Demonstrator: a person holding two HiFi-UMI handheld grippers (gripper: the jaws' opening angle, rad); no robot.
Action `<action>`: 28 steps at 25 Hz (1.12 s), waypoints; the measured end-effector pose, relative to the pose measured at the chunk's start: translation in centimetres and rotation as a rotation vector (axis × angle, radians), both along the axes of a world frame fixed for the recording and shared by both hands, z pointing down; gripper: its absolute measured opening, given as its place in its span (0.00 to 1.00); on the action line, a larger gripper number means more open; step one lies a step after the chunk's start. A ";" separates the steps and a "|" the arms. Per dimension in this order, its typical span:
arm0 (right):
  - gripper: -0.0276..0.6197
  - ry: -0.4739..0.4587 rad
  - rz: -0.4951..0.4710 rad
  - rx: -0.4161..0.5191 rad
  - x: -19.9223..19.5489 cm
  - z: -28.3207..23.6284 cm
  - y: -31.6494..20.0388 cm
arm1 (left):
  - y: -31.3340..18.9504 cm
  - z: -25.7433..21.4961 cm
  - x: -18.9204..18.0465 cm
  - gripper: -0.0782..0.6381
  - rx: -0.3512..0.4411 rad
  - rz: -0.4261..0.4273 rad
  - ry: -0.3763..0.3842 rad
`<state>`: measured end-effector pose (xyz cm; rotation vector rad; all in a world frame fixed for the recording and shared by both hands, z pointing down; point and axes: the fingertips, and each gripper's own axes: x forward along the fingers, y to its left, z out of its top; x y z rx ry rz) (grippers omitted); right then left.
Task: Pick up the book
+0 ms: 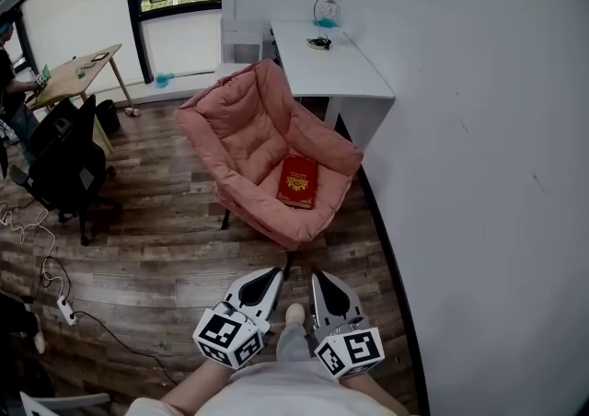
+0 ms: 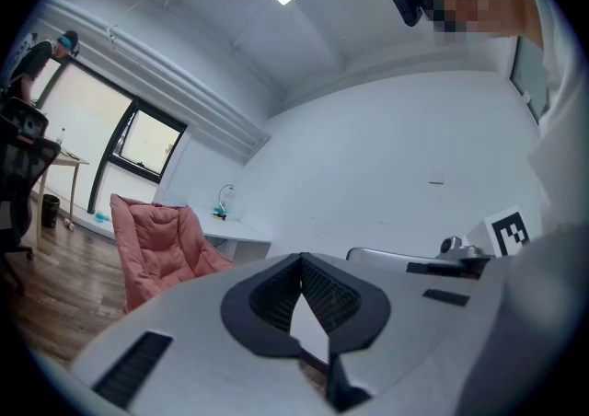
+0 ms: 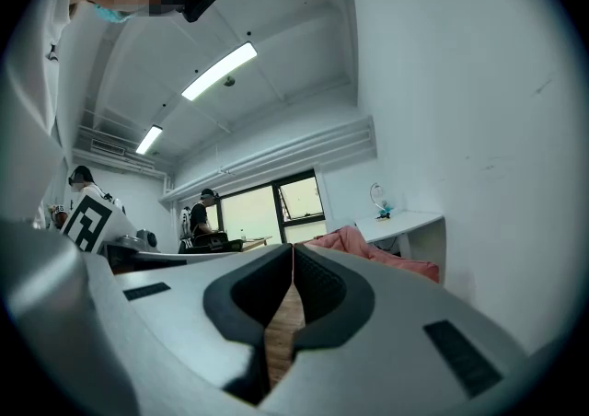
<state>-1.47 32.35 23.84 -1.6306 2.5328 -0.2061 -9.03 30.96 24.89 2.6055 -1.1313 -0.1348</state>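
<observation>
Left hand-held gripper point(image 1: 273, 273): clenched, empty.
Right hand-held gripper point(image 1: 319, 276): clenched, empty.
Red rectangular hardcover book point(image 1: 298, 180): laid flat on pink cushioned armchair point(image 1: 241, 129) seat, untouched.

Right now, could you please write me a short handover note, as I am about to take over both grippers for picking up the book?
Left gripper: jaws shut, nothing between them, held low and pointing toward the chair.
Right gripper: the same, close beside the left one.
Book: red, lying flat on the seat of the pink chair, beside the white desk.
Done: nothing yet; the book is untouched and both grippers are well short of it.
Left: step up to the chair, open the jaws, grip the book, lift it.
</observation>
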 end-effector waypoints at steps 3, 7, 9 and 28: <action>0.09 0.006 -0.010 0.010 0.6 0.0 -3.5 | -3.5 0.1 0.7 0.11 0.008 -0.015 -0.001; 0.09 0.023 -0.033 0.005 1.8 0.0 -8.8 | -8.6 -0.1 1.7 0.11 0.011 -0.038 0.000; 0.09 0.028 -0.041 0.008 2.6 -0.4 -11.3 | -11.0 -0.6 2.4 0.11 0.017 -0.047 0.009; 0.09 0.036 -0.077 -0.013 8.3 -0.5 -26.2 | -25.9 -1.4 8.6 0.11 0.021 -0.081 0.010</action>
